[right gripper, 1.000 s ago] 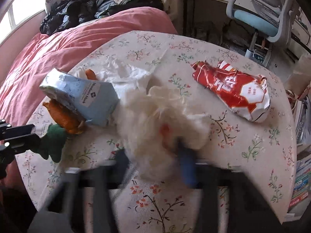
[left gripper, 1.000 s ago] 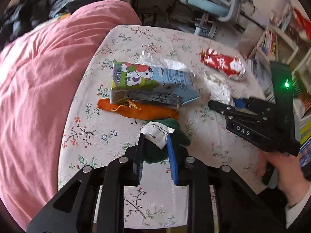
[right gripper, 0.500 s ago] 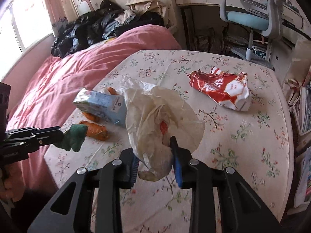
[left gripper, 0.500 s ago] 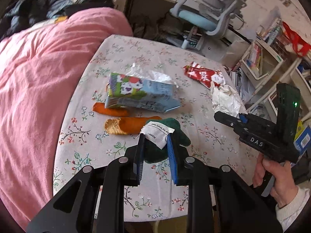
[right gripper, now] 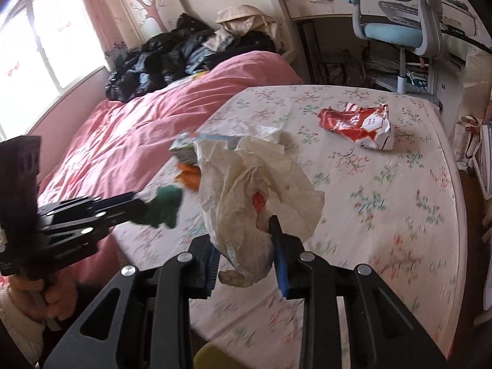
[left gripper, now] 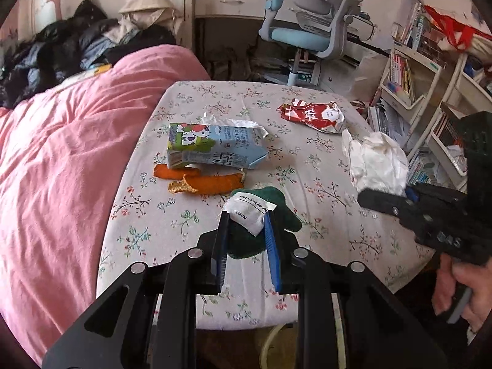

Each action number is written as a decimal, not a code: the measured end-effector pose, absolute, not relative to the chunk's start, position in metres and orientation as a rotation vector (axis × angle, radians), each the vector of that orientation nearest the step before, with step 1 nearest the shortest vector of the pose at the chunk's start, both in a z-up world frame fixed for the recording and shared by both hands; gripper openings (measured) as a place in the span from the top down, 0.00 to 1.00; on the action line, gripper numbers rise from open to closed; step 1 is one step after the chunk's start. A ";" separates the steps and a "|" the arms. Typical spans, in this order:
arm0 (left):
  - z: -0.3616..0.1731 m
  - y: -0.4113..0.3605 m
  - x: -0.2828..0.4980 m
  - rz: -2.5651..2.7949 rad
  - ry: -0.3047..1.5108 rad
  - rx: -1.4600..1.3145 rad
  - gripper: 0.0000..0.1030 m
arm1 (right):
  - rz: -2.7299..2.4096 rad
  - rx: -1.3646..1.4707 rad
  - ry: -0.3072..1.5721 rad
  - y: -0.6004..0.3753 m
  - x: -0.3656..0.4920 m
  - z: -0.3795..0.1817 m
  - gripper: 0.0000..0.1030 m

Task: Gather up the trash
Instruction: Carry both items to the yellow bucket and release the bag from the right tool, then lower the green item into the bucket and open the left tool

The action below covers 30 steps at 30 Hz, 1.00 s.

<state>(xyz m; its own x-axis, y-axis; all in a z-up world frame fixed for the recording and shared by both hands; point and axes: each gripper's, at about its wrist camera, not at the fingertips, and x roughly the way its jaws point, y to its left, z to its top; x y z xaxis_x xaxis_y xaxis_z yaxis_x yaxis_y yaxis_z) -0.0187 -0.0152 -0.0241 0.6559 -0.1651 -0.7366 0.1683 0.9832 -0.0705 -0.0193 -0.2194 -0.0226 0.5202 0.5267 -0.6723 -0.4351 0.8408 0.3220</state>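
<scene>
My left gripper [left gripper: 246,218] is shut on a green cloth mitt [left gripper: 261,215] with a white name tag, held above the table's near edge; it also shows in the right wrist view [right gripper: 163,204]. My right gripper [right gripper: 246,233] is shut on a crumpled white plastic bag [right gripper: 249,190], lifted off the table; the bag also shows in the left wrist view [left gripper: 376,161]. On the floral table [left gripper: 307,166] lie a milk carton [left gripper: 215,149], orange peels [left gripper: 206,181], a white wrapper [left gripper: 230,121] behind the carton and a red snack bag [left gripper: 313,117].
A pink duvet [left gripper: 61,169] borders the table on the left, with dark clothes [left gripper: 61,52] piled beyond. A blue office chair [left gripper: 313,30] and desk stand behind the table. Bookshelves [left gripper: 415,86] stand at the right. Something yellow-green [right gripper: 215,356] sits below the table's near edge.
Both grippers have risen and pulled back from the table with the mitt and the plastic bag held. The table items look smaller and farther away.
</scene>
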 end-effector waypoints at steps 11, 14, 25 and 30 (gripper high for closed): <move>-0.015 -0.023 -0.048 -0.213 0.768 0.008 0.79 | 0.621 0.162 0.878 -0.235 -0.087 -0.031 0.70; -0.014 -0.025 -0.053 -0.219 0.762 0.006 0.79 | 0.637 0.182 0.905 -0.237 -0.102 -0.036 0.70; -0.020 -0.035 -0.075 -0.242 0.762 0.023 0.79 | 0.659 0.142 1.091 -0.218 -0.137 -0.073 0.68; -0.029 -0.044 -0.090 -0.269 0.793 0.037 0.79 | 0.596 0.077 1.189 -0.214 -0.139 -0.093 0.56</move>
